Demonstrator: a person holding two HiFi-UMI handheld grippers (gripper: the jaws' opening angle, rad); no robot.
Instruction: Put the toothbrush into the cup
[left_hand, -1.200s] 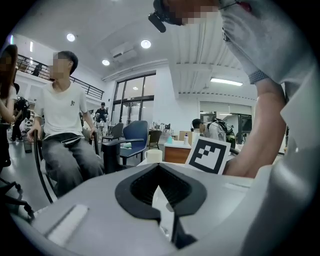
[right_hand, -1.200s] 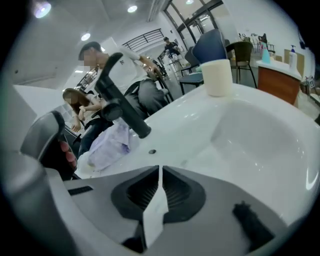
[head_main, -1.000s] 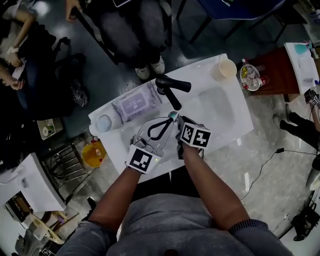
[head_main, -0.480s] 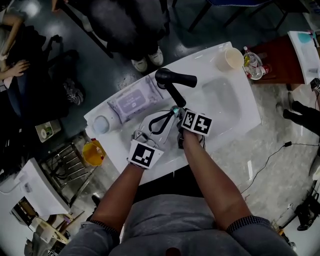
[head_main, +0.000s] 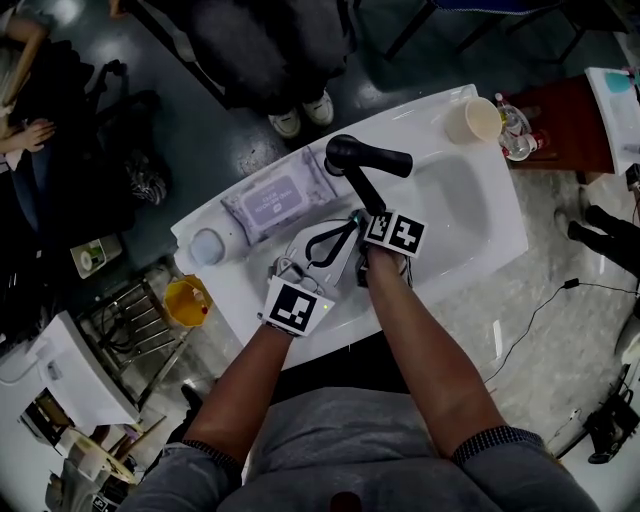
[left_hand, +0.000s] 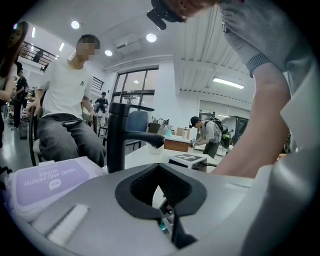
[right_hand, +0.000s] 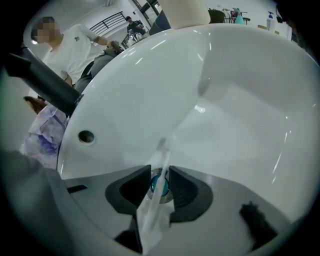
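The toothbrush (right_hand: 160, 184), pale with a teal part, hangs over the white sink basin (head_main: 455, 200) between my two grippers. My left gripper (head_main: 348, 224) comes in from the left; its black jaws meet in a loop, and the toothbrush's teal part (left_hand: 161, 226) shows at their pinch. My right gripper (head_main: 366, 228) points steeply down next to it. Its jaws are opening, and the toothbrush stands in the gap between the pads. The cream cup (head_main: 472, 120) stands upright at the counter's far right corner, well away from both grippers.
A black faucet (head_main: 366, 166) rises just behind the grippers. A purple wipes pack (head_main: 272, 202) lies to its left, with a small round jar (head_main: 207, 245) beyond that. A person sits behind the counter. A yellow bucket (head_main: 185, 300) stands on the floor at left.
Both grippers have sunk toward the counter and drawn closer to the faucet, staying together around the toothbrush.
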